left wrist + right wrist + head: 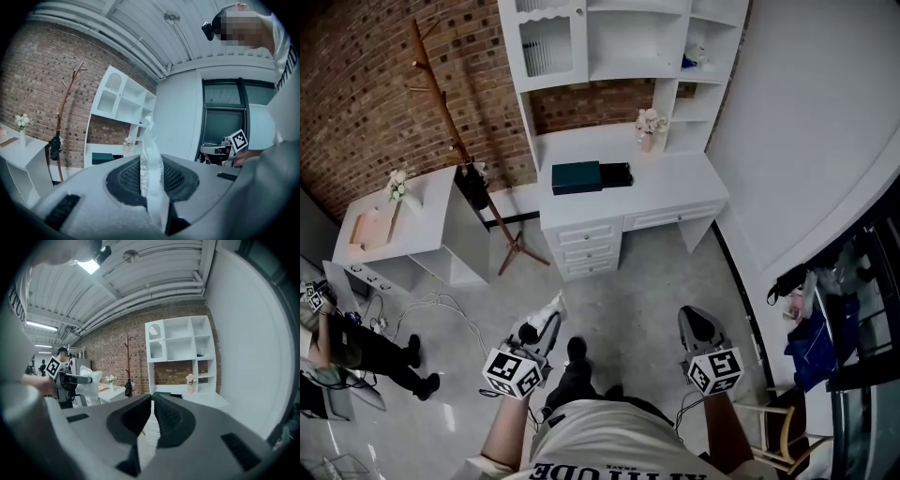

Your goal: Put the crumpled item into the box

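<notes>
Head view looks down on a grey floor [647, 272] that runs to a brick wall [356, 94]. Against that wall stands a white bench [675, 183] with drawers, and a white shelf unit [619, 42] rises from its back. A smaller white bench [431, 220] stands to its left, and a wooden coat stand [441, 98] stands between the two.

On the larger bench lies the dark green box [577, 176], toward its left end, with a black piece [617, 173] touching its right side. A small vase of flowers [649, 127] stands behind it to the right, apart from it.

The person stands well apart from that bench, a gripper in each hand. The left gripper [546, 323] has its jaws narrow and clamped on the crumpled white item [551, 306]. In the left gripper view the item is pinched upright between the pads and sticks out past the tips. It hangs in the air over the floor, well apart from the box.

The right gripper [696, 319] has its jaws together at the tips, with nothing between them
</notes>
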`<state>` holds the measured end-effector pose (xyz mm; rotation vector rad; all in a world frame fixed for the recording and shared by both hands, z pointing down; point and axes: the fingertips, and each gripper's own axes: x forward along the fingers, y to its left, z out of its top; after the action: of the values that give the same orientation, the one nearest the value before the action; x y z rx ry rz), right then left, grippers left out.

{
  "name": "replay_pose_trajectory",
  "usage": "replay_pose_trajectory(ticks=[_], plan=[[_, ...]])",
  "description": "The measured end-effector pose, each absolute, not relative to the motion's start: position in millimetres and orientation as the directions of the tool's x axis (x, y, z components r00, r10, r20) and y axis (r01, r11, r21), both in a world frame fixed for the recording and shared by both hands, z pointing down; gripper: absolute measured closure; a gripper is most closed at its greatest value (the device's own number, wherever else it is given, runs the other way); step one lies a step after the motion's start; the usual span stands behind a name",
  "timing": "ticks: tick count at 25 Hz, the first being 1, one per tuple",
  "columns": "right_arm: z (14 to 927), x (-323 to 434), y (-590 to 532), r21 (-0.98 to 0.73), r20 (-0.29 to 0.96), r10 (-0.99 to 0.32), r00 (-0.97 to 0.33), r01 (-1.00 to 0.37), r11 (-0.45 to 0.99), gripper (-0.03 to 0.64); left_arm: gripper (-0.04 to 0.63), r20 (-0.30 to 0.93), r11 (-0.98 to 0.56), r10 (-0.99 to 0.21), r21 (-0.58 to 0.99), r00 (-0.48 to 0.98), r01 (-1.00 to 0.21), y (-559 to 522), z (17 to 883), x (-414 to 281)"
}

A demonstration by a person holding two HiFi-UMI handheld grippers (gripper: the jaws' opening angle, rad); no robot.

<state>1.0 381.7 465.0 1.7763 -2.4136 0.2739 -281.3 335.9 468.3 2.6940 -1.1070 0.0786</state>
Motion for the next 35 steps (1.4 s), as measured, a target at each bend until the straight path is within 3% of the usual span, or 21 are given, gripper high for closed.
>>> replay_pose_trajectory(ticks=[35], plan=[[472,-62,120,-0.031,0.267,-0.958,-0.105,-0.994,0.101,0.578,0.52,0.152,-0.822,-0.503,0.219,0.851,-0.525,19,481,-318]])
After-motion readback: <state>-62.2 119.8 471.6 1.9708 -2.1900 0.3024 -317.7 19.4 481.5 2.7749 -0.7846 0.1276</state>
